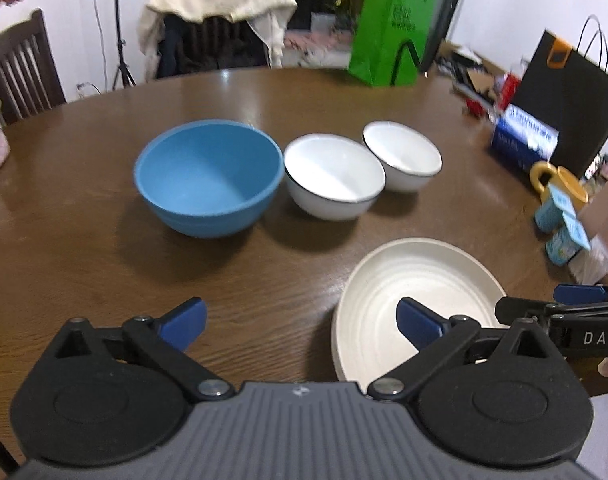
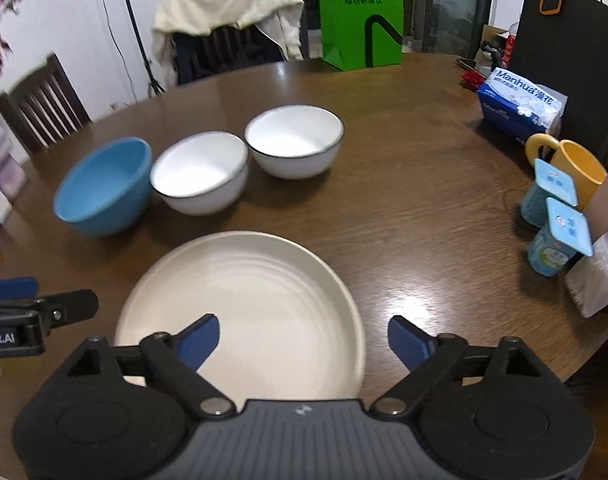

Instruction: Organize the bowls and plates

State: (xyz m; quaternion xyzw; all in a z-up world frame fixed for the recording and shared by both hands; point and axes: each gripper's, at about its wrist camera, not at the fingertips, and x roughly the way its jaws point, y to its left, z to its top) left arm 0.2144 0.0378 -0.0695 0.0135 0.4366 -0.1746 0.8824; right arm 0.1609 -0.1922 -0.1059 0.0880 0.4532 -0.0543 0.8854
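**Both grippers apart, plate on table**

Left gripper (image 1: 301, 322): jaws wide apart, nothing between them, hanging over bare table (image 1: 263, 280) beside the plate (image 1: 416, 280). Right gripper (image 2: 301, 340): jaws spread, empty, above the plate's near rim. Behind the plate, in a row: blue bowl (image 1: 207, 176), white bowl (image 1: 334, 176), second white bowl (image 1: 402, 156), all upright and empty.
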